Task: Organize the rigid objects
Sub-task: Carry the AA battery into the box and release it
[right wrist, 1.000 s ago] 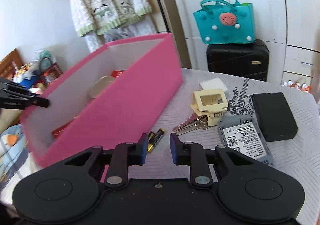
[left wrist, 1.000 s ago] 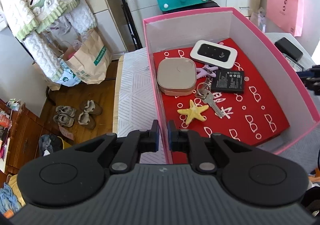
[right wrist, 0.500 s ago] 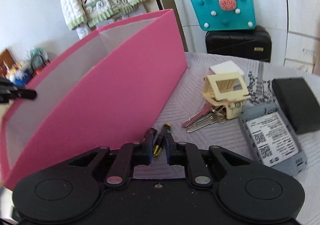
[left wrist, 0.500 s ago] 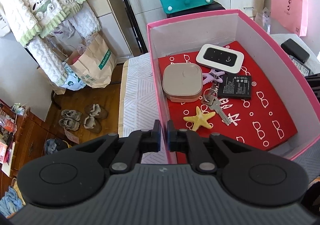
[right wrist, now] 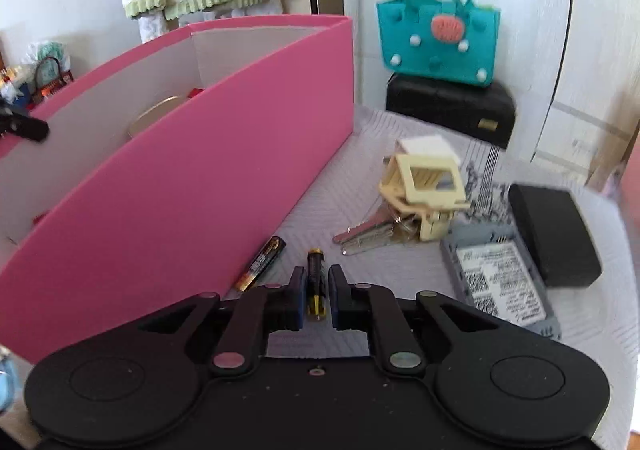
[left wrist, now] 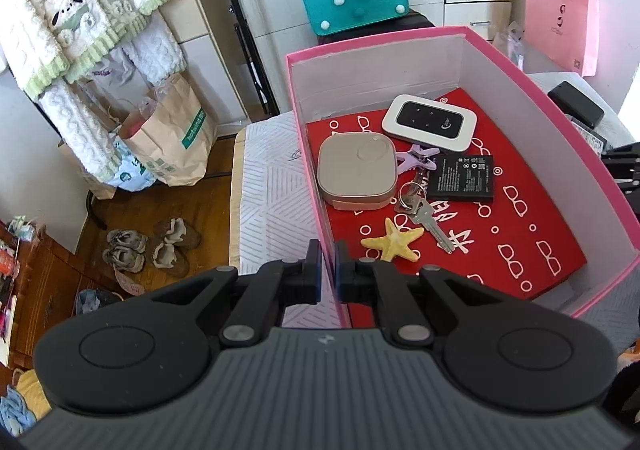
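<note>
Gripping, left: left gripper point(left wrist: 327, 275) clamps the near wall of the pink box point(left wrist: 552, 106) at its rim, one pad outside and one inside, almost fully closed on the thin cardboard.
Right tool: right gripper point(right wrist: 316, 290) has its jaws opening slightly from a narrow gap; a small black-and-gold battery point(right wrist: 315, 282) lies between the fingers, and whether the pads press on it I cannot tell.
Second battery: another battery point(right wrist: 262, 262) lies tilted on the table, just beside the box's outer wall and left of the gripper.
Box contents: beige square case point(left wrist: 356, 175), white mobile router point(left wrist: 430, 122), flat black battery pack point(left wrist: 460, 178), keys on a ring point(left wrist: 422, 216) with a purple tag, yellow starfish point(left wrist: 394, 242), all on a red patterned liner point(left wrist: 520, 242).
Outside box, right wrist view: cream plastic keychain with keys point(right wrist: 420, 194), grey labelled battery pack point(right wrist: 500, 282), black rectangular block point(right wrist: 554, 230) touching it, all on the white patterned tablecloth point(right wrist: 592, 350).
Box position: stands on the table, open top, its long pink side facing the loose items.
Background: teal felt bag point(right wrist: 438, 34) on a black suitcase point(right wrist: 448, 106); pink paper bag point(left wrist: 560, 30) hanging.
</note>
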### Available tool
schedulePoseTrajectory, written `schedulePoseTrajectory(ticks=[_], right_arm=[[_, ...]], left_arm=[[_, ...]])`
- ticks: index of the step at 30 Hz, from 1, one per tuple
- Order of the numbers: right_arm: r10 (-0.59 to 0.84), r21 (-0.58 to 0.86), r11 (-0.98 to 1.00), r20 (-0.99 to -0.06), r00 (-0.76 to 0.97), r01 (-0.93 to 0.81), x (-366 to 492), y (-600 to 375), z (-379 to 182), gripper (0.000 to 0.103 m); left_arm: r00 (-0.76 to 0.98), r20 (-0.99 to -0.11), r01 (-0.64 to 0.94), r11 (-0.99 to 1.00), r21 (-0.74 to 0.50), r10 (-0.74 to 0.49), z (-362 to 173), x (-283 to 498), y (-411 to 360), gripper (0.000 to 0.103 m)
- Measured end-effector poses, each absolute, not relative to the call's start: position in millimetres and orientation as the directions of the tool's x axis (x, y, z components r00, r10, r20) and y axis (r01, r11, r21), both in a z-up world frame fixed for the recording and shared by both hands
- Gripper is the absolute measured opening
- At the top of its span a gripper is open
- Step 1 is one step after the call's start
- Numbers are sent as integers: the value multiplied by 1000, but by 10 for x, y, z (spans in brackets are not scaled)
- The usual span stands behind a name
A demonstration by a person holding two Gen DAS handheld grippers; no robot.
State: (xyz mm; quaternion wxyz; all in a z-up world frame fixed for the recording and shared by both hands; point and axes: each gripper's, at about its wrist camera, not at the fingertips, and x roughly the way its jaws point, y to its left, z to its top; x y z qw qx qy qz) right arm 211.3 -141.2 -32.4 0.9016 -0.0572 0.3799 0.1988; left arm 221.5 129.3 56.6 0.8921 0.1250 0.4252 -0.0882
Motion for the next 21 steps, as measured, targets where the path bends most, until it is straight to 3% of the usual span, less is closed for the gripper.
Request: schedulePoseTrajectory(ticks=[7, 14, 17, 21], right_arm=[[320, 78, 927, -677, 663, -368, 2007, -1527, -202, 11], [357, 96, 925, -553, 753, -368, 1771, -1570, 412, 11], [454, 121, 882, -475, 754, -455, 1590, -1464, 686, 11], [607, 169, 772, -480, 633, -612, 1627, -1201, 807, 11]], left_arm=[[636, -768, 281, 950, 135, -78, 598, 2203, 1348, 8], [648, -758, 286, 946, 151, -74, 583, 2174, 1318, 7], [654, -753, 287, 945, 157, -73, 587, 2159, 1323, 7], [650, -755, 288, 948, 137, -88, 593, 2172, 1355, 7]])
